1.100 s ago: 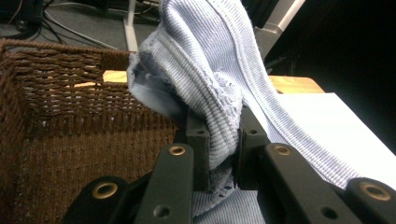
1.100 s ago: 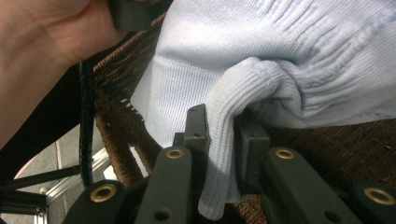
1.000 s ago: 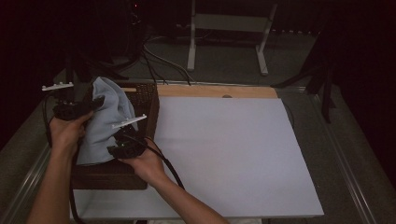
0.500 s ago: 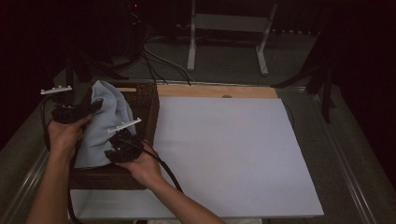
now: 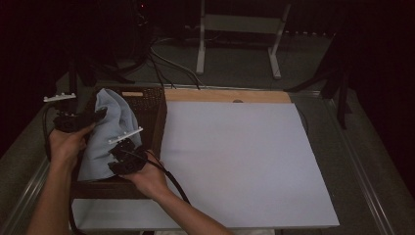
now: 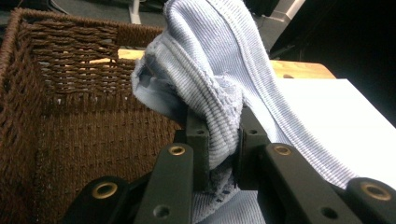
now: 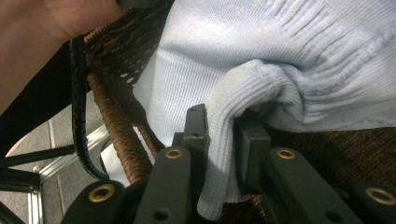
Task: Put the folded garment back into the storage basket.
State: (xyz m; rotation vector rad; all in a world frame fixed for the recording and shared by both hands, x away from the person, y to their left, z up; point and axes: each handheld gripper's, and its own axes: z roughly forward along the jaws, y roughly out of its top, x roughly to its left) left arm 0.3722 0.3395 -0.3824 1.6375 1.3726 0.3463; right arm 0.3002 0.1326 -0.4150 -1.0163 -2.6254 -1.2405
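Up close, each gripper's (image 6: 219,140) (image 7: 219,140) jaws pinch the blue knit (image 5: 110,132) above the basket (image 5: 154,105).

bare forearms, black grippers with brass rivets, trailing black cables

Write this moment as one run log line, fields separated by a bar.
left gripper: shut on light blue sweater | right gripper: shut on light blue sweater | sweater: bunched, over wicker basket | white board: bare
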